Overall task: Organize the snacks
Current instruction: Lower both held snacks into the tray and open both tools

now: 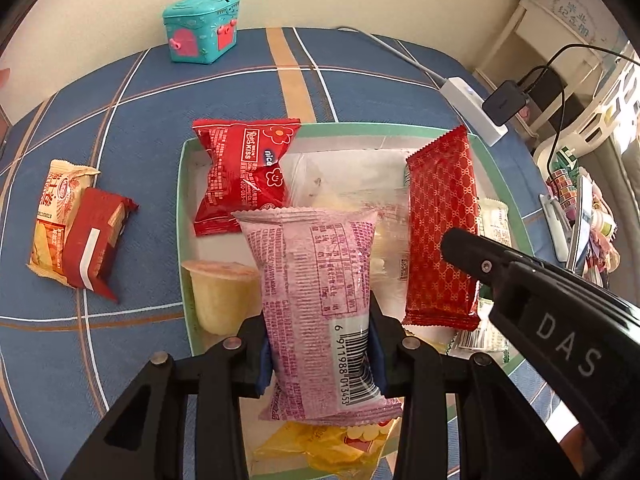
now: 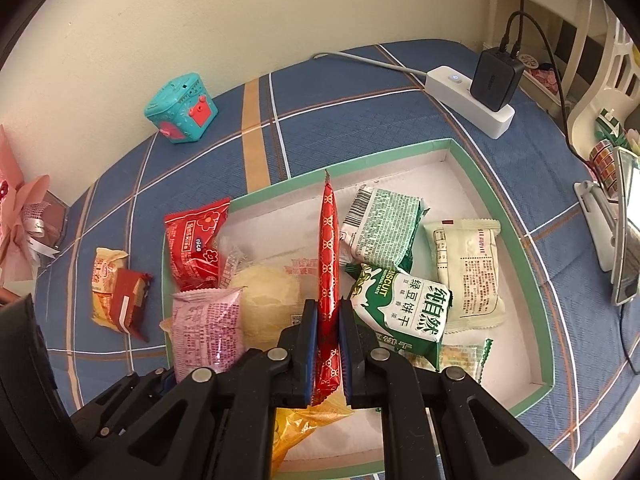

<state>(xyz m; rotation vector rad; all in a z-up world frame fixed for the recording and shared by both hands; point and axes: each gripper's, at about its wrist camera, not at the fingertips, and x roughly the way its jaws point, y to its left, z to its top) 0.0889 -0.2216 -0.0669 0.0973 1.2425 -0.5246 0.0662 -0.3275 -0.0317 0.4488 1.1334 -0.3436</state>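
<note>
Though hidden leftward, green biscuit packs [image 2: 396, 312] show rightward.

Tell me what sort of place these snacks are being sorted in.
Probably a bedroom or dorm room at home: the box of snacks sits on a blue plaid cloth like a bedsheet, against a plain wall, with a power strip and charger lying on it and a teal toy chest nearby.

two packets [image 1: 76, 232] lie overlapped on the bed [image 1: 132, 128] left of the box [image 1: 182, 216]; toy chest [image 1: 202, 28] at far edge.
</note>
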